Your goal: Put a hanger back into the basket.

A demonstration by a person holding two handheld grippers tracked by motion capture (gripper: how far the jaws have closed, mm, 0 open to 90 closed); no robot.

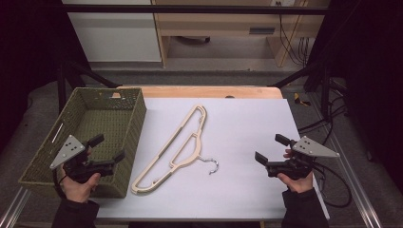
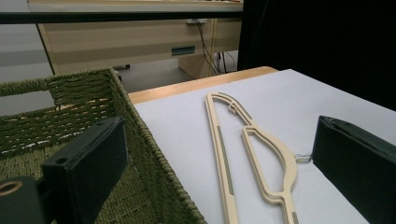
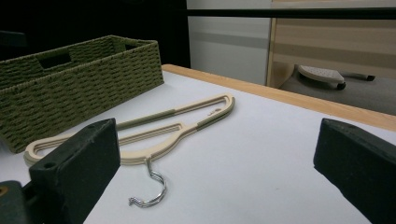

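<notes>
Hanger [image 1: 177, 148]: beige, flat on the white table [image 1: 247, 133] left of centre, long axis running from the near-left toward the far edge, wire hook [image 1: 210, 165] pointing right. Woven basket [image 1: 124, 137]: at the left edge, just beside the hanger. Left gripper [image 1: 107, 148]: over the basket's near corner, jaws apart, empty; probably the nearer. Right gripper [image 1: 269, 148]: near the right edge, jaws apart, empty, facing the hook.

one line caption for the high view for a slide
Two open hand-held grippers flank a cream hanger on a white table, beside a green woven basket.
</notes>
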